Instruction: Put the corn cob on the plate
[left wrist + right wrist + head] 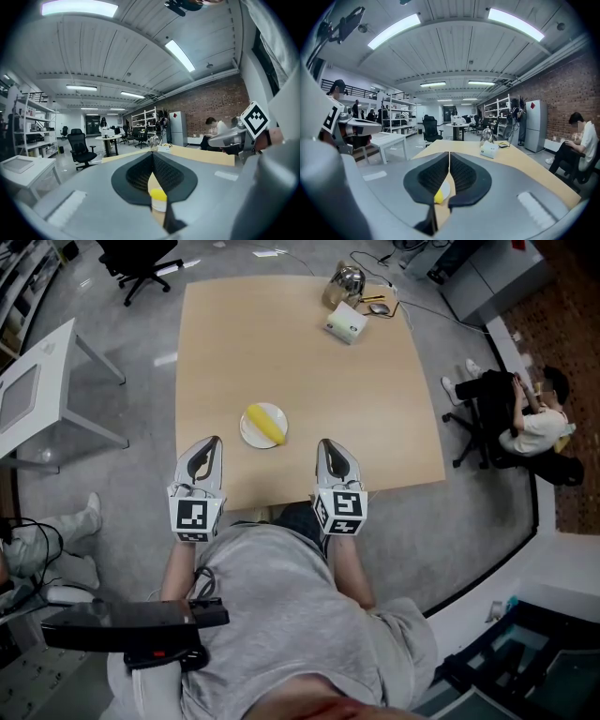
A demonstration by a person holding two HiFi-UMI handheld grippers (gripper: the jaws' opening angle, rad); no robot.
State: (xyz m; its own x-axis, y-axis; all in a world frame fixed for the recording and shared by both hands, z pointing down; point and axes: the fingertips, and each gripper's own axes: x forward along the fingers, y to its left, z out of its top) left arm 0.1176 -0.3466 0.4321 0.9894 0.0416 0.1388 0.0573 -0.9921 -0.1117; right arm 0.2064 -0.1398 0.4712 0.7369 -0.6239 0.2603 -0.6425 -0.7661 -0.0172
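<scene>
At the left, the left gripper [211, 442] hovers over the near edge of the tan table [300, 352]. Its own view shows its jaw tips pressed together on nothing, which the head view leaves unclear. Between the two tools and just ahead of them, the corn cob [266, 424] lies on the white plate [247, 430]. The head view alone shows the plate whole, while each gripper view catches only a yellow sliver low behind the pads. The right gripper [328, 443] is likewise closed and empty. Its view shows a seated person [580, 140] at far right.
</scene>
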